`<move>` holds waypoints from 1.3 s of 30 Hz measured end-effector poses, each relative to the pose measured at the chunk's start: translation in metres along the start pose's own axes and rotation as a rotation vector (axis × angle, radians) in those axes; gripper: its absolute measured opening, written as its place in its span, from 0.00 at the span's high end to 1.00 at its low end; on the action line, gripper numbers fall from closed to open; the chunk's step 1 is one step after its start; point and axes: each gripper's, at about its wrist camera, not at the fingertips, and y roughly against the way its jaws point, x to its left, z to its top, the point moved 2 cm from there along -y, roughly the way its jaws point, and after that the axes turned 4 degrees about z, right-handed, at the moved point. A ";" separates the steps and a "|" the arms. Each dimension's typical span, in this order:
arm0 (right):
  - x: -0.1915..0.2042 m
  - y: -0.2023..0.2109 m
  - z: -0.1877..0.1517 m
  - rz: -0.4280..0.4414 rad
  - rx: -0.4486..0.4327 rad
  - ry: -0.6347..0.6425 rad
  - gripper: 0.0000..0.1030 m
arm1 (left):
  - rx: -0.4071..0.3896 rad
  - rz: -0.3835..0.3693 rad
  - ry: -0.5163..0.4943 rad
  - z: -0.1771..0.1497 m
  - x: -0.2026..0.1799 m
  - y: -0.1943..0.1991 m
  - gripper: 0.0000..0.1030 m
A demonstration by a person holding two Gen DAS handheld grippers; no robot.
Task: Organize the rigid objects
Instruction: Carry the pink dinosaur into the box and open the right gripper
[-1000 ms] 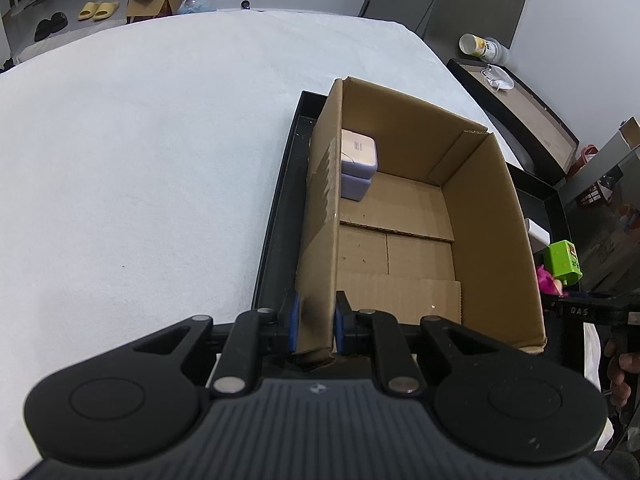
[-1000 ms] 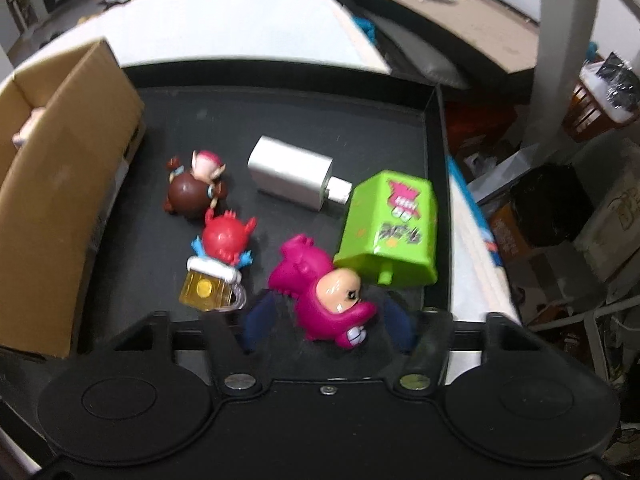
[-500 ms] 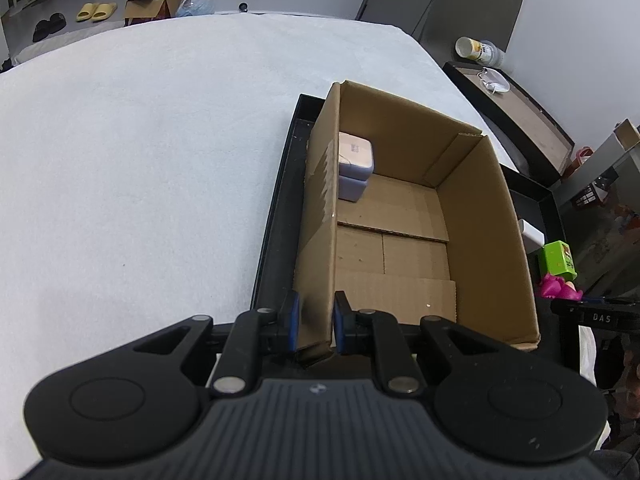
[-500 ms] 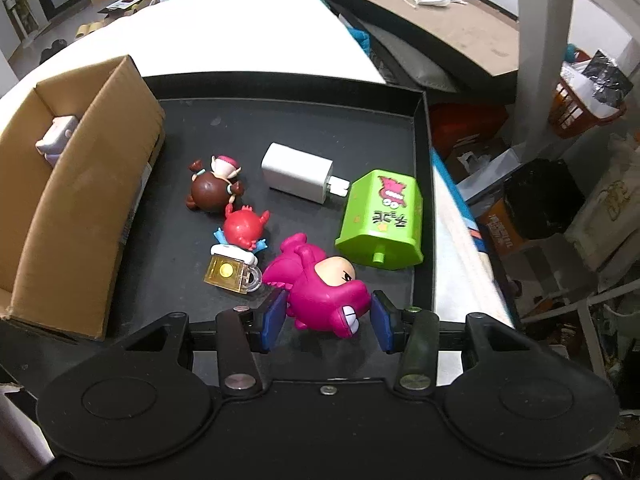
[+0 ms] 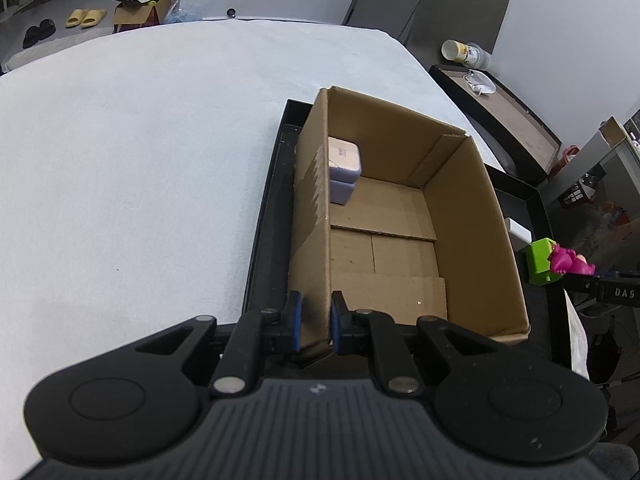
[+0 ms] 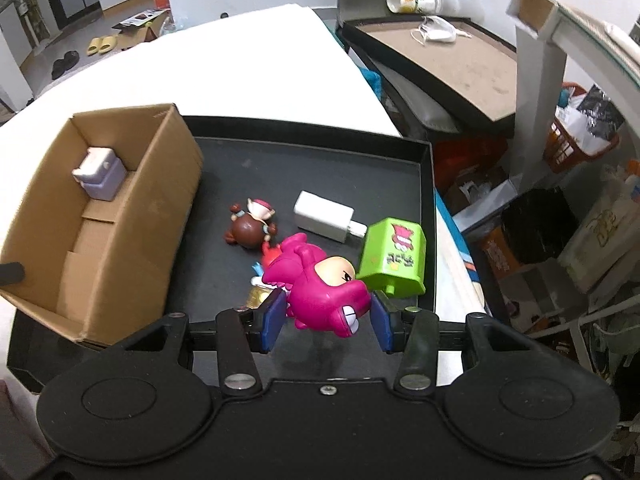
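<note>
My right gripper (image 6: 326,320) is shut on a magenta toy figure (image 6: 320,286) and holds it above the black tray (image 6: 320,148). On the tray lie a brown figure (image 6: 250,228), a white charger (image 6: 324,216), a green toy block (image 6: 394,258) and a red figure (image 6: 270,258), partly hidden behind the magenta toy. My left gripper (image 5: 313,322) is shut on the near left wall of the cardboard box (image 5: 472,224). A lavender box-shaped object (image 5: 344,168) sits in the box's far left corner. The magenta toy also shows in the left wrist view (image 5: 570,262).
The tray rests on a white table (image 5: 140,160). A second tray (image 6: 452,64) with a mask and a cup lies beyond the table's right edge. Shelving and clutter (image 6: 580,140) stand at the right.
My right gripper has closed on the magenta toy and lifted it off the tray, pulling back and up. The left gripper has kept its hold on the box wall.
</note>
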 end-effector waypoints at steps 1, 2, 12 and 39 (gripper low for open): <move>0.003 0.003 0.001 0.000 -0.004 0.005 0.56 | -0.001 -0.003 0.000 0.000 0.000 0.000 0.87; 0.005 0.006 0.003 0.002 -0.008 0.008 0.56 | -0.003 -0.005 0.000 0.000 0.000 0.001 0.87; 0.032 0.025 0.025 0.033 -0.052 0.042 0.56 | -0.006 -0.019 0.012 0.000 0.004 0.002 0.87; 0.126 0.027 0.079 0.076 -0.083 0.198 0.56 | -0.003 -0.042 0.046 0.001 0.011 -0.002 0.87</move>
